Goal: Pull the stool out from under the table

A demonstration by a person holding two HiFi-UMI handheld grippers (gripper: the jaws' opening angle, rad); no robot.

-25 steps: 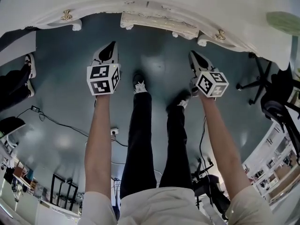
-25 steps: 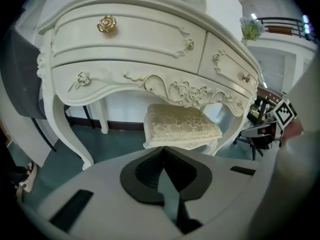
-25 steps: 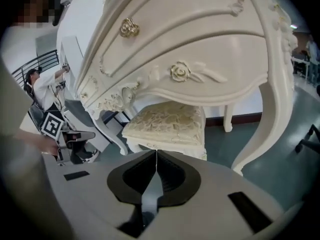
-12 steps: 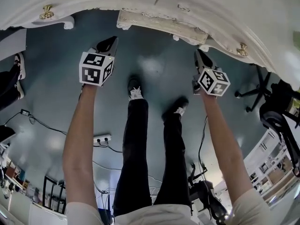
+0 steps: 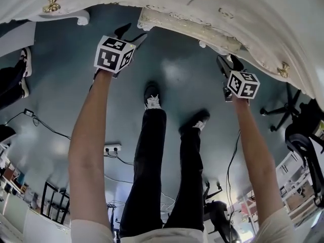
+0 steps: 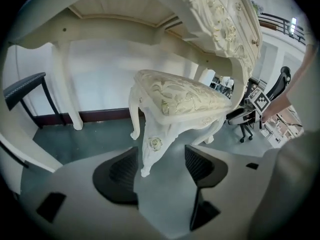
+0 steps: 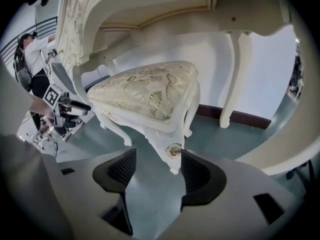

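Note:
The stool (image 6: 180, 101) has a cream patterned seat and carved white legs, and it stands under the ornate white table (image 5: 253, 14). From the head view only its front edge (image 5: 187, 27) shows below the table's rim. My left gripper (image 6: 160, 156) is low in front of the stool's near left corner. Its jaws are opening, and the corner leg (image 6: 150, 149) shows between the pads without being pressed. My right gripper (image 7: 159, 159) is at the other front corner, jaws also opening. That leg (image 7: 172, 154) stands between the pads, close to the right one.
The table's legs (image 6: 67, 94) (image 7: 235, 79) stand behind the stool near the white wall. A black office chair (image 5: 298, 130) is at the right. Cables and a power strip (image 5: 111, 148) lie on the blue-grey floor. Another person's feet (image 5: 23, 72) are at the left.
Both grippers have moved forward to the table's edge, and their jaws have gone from shut to open. The stool has not moved.

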